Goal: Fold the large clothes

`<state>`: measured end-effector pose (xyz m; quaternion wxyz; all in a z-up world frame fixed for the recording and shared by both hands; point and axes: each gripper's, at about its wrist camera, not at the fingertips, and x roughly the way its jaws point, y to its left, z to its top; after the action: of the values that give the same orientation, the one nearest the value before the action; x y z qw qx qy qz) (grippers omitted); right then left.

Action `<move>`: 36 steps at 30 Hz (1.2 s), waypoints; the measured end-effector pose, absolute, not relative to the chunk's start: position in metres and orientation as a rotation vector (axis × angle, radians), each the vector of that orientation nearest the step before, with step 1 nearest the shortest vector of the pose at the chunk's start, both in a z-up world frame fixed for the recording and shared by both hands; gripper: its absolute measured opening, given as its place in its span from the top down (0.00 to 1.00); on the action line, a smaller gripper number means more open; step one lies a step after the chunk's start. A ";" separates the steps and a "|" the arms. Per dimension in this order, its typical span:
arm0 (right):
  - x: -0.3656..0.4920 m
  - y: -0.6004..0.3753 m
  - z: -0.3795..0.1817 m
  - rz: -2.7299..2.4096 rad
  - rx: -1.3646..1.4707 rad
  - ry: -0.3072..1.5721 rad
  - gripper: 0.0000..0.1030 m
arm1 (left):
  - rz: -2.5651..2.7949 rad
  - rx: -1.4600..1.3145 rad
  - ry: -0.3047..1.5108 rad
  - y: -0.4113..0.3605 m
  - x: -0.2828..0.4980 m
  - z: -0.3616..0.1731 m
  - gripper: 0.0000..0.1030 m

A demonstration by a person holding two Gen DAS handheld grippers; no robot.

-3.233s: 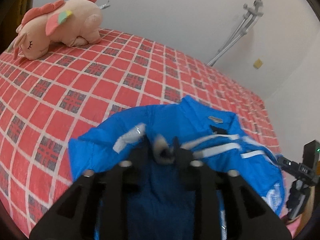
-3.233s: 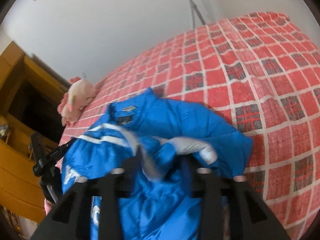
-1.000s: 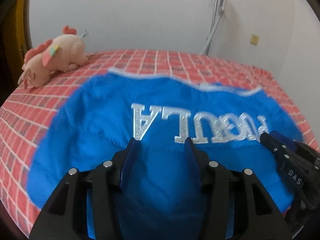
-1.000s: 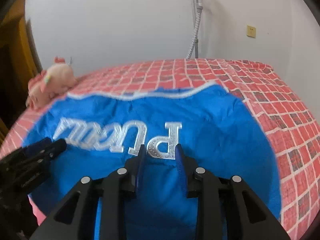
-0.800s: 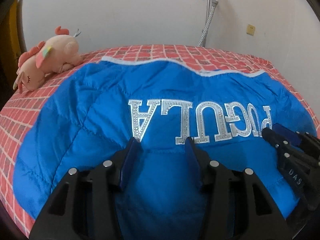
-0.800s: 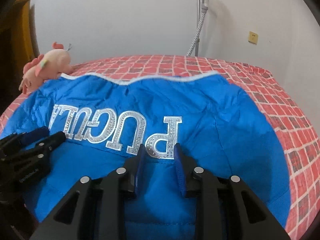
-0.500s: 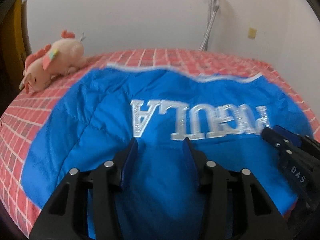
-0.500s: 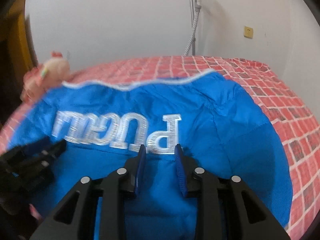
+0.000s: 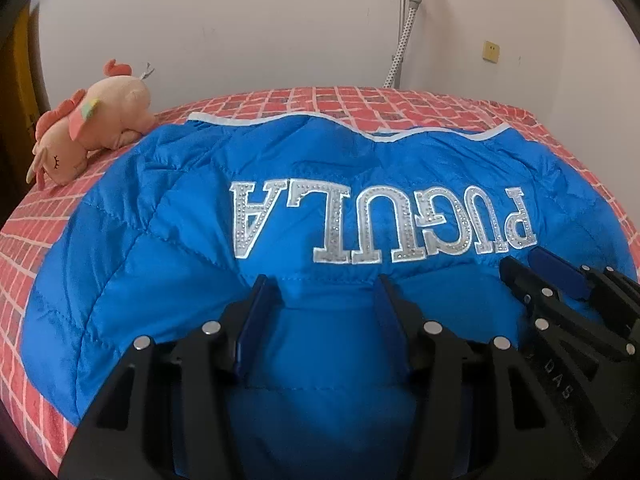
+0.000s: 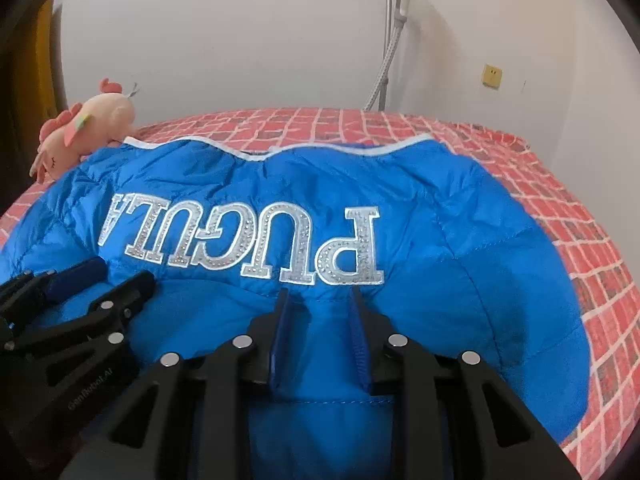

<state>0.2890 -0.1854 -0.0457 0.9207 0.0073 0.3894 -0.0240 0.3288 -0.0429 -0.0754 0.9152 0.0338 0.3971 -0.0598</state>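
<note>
Left wrist view: the blue quilted jacket (image 9: 168,240) lies spread back-up across the red checked bedspread (image 9: 400,98), its silver lettering (image 9: 380,228) upside down to the camera and its white-trimmed hem at the far edge. The left gripper (image 9: 324,284) sits at the jacket's near edge with a puffed fold of blue fabric filling the space between its fingers (image 9: 256,304); the jaws stand fairly wide, and whether they actually pinch the fabric cannot be told. The right gripper (image 9: 532,260) rests on the jacket at the right, near the end of the lettering. A pink plush toy (image 9: 86,136) lies at the far left of the bed, just beside the jacket. A hose on a stand (image 9: 404,36) leans against the far wall.

Right wrist view: the right gripper (image 10: 318,294) has its jaws narrow, closed on a fold of the jacket (image 10: 460,240) just below the lettering (image 10: 244,240). The left gripper (image 10: 116,276) lies on the fabric at the near left. The plush toy (image 10: 86,128) sits far left on the bedspread (image 10: 580,208).
</note>
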 end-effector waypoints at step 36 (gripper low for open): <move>0.331 -0.336 -0.067 0.208 0.421 1.116 0.05 | -0.215 -0.285 1.154 0.111 0.376 -0.079 0.03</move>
<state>0.3310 -0.3356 -0.0666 0.8222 0.1981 0.5247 0.0975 0.3759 0.1109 -0.0789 0.8232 -0.1340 0.5424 -0.1011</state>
